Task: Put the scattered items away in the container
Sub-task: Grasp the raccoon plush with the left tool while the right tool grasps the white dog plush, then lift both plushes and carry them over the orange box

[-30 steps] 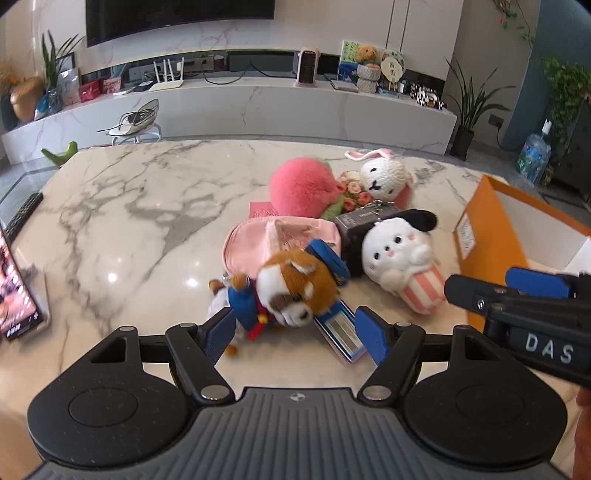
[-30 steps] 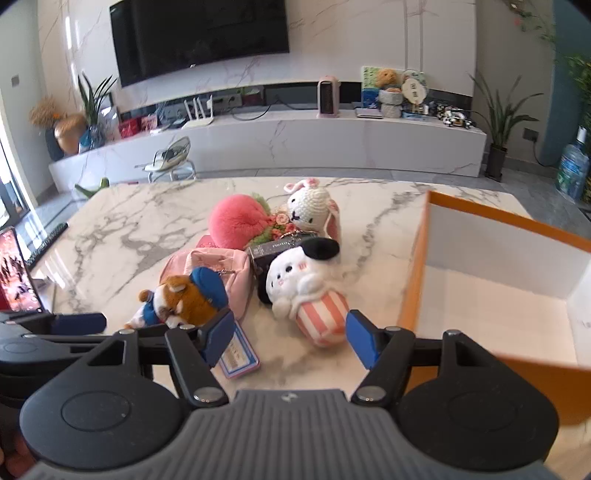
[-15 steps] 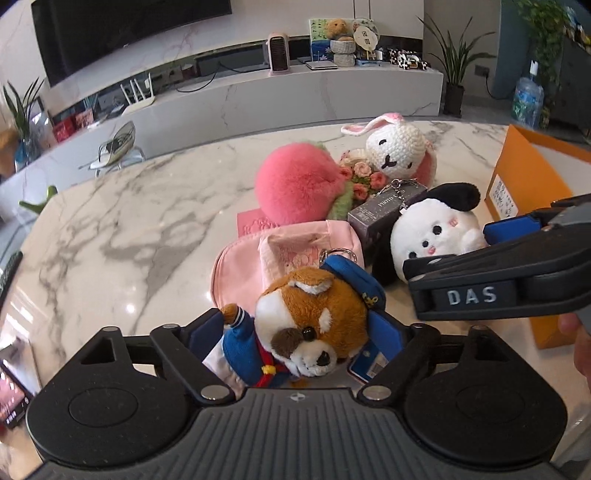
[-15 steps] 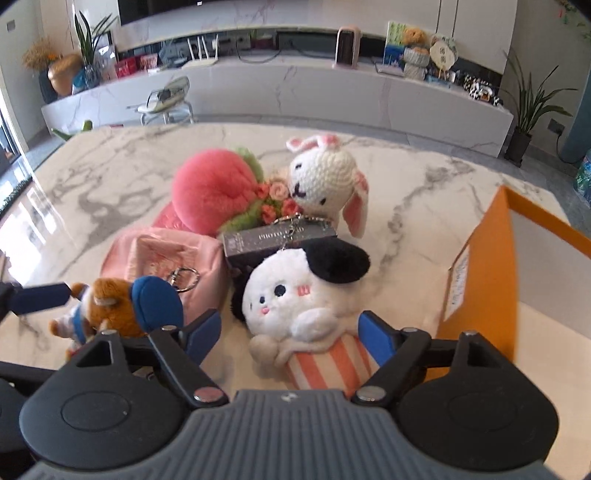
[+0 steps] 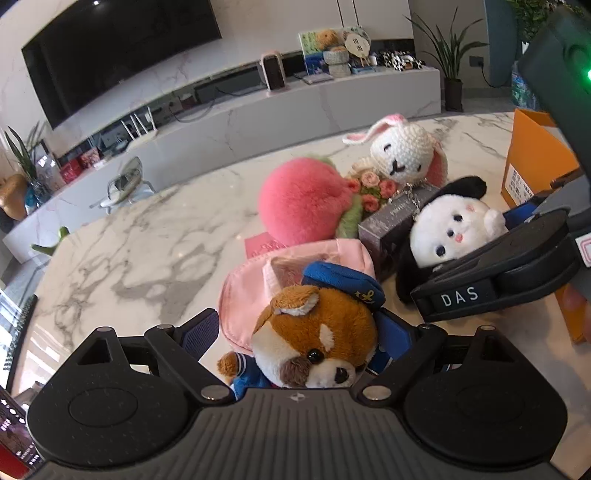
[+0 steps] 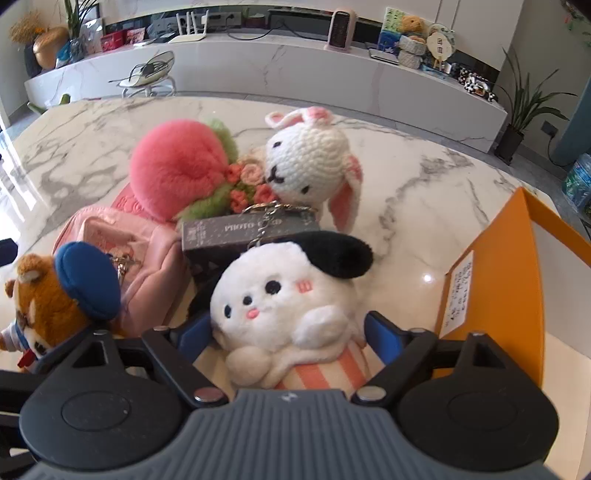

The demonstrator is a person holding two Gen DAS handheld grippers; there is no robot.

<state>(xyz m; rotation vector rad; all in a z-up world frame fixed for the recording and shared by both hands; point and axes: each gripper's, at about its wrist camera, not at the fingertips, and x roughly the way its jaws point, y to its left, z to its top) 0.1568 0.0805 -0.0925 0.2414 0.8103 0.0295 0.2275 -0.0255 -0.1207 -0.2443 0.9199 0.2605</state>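
The white marble table (image 6: 424, 192), grey-veined and glossy, carries everything; behind its far edge runs a long white marble media bench (image 6: 332, 70) under a wall-mounted television (image 5: 122, 51), with a gold vase (image 6: 50, 46) at the left end of the bench, a router (image 6: 190, 26), a small pink heater (image 6: 341, 29), and potted plants (image 6: 524, 107) to the right. Toward the table's left, the left gripper (image 5: 295, 339) has its blue fingers (image 5: 199, 332) spread either side of a brown plush fox in a blue sailor cap (image 5: 314, 332), close against it but not visibly pressing — whether it grips I cannot tell. Behind the fox lies a pink pouch (image 6: 147, 251), and past that a fluffy pink pompom with green trim (image 6: 181, 170) touching a small crocheted rose bouquet (image 6: 247, 184). Near the middle of the table a crocheted white rabbit (image 6: 310, 158) leans over a dark "PHOTO" box (image 6: 229, 230) with a keychain across it. In front of the box stands a white plush puppy with a black ear in a striped cup (image 6: 288, 306); the right gripper (image 6: 291, 336) straddles it with jaws apart, pads beside its flanks — not clenched. At the table's right edge sits the orange container (image 6: 491, 295), open-topped with a white interior, a label on its near wall, just beside the puppy.
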